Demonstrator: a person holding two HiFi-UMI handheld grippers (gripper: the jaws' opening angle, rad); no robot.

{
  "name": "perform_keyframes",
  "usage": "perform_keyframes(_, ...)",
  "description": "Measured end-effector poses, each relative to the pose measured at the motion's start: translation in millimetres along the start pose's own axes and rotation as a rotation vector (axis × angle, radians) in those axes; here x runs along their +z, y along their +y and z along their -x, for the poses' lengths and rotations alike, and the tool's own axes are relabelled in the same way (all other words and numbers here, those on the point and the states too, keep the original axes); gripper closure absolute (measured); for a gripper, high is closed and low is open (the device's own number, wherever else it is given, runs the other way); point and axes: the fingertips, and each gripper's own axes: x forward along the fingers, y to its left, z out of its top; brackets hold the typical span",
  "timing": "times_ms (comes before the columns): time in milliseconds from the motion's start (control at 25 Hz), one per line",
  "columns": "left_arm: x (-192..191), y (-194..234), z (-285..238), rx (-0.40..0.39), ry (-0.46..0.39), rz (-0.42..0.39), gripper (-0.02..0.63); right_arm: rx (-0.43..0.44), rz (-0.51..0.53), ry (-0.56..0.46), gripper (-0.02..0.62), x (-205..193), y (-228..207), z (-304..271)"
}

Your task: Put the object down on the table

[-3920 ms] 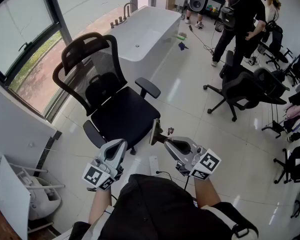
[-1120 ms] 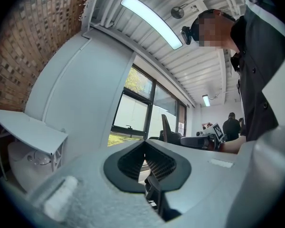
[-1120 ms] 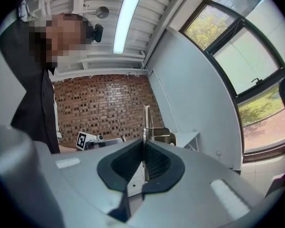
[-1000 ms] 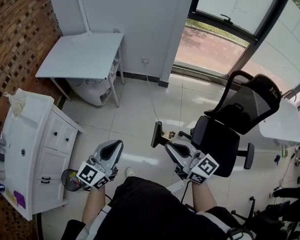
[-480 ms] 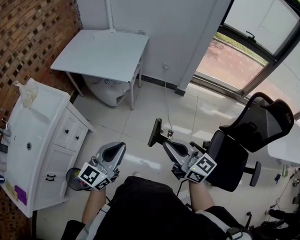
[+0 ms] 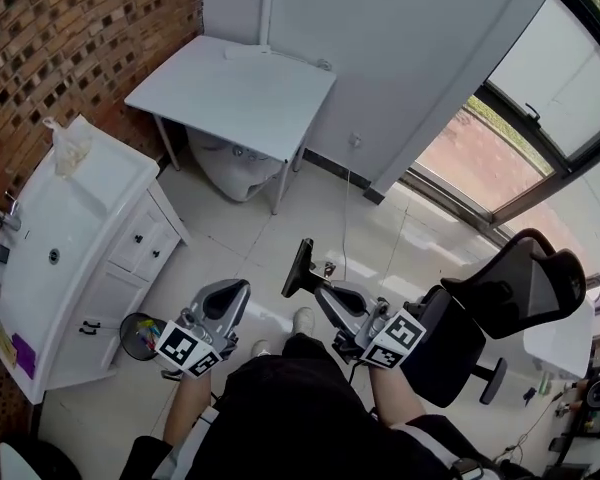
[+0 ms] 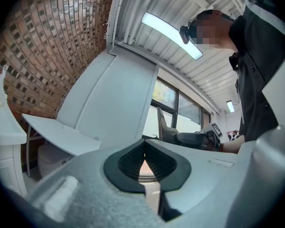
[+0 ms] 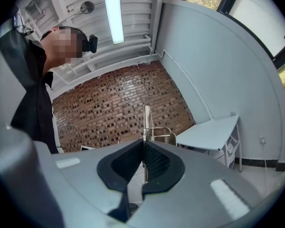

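Observation:
My right gripper (image 6: 321,292) is shut on a thin dark flat board with a metal clip (image 6: 300,268), which stands on edge above the floor. In the right gripper view the board (image 8: 146,120) shows edge-on between the pressed jaws (image 8: 144,151), with its wire clip beside it. My left gripper (image 6: 230,290) is held level at the left, jaws shut with nothing between them (image 7: 143,148). The white table (image 6: 230,93) stands ahead against the wall, well beyond both grippers. It also shows in the left gripper view (image 7: 57,129) and the right gripper view (image 8: 213,132).
A white vanity cabinet with a sink (image 6: 70,258) stands at the left along the brick wall (image 6: 70,38). A white fixture (image 6: 230,173) sits under the table. A small bin (image 6: 140,336) is by my left gripper. A black office chair (image 6: 500,298) is at the right, near the window (image 6: 540,98).
The view has swung round: the table and the vanity have slid right and nearer, and the chair has gone to the lower right. Both grippers keep their pose, the board still held.

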Motion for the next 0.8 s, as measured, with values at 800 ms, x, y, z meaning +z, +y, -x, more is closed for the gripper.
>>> perform_keyframes(800, 7.0, 95.7, -112.8, 0.178, 0.025, -0.033, 0.607, 0.083, -0.093, -0.055, 0.586, 57.6, -170.9, -61.0)
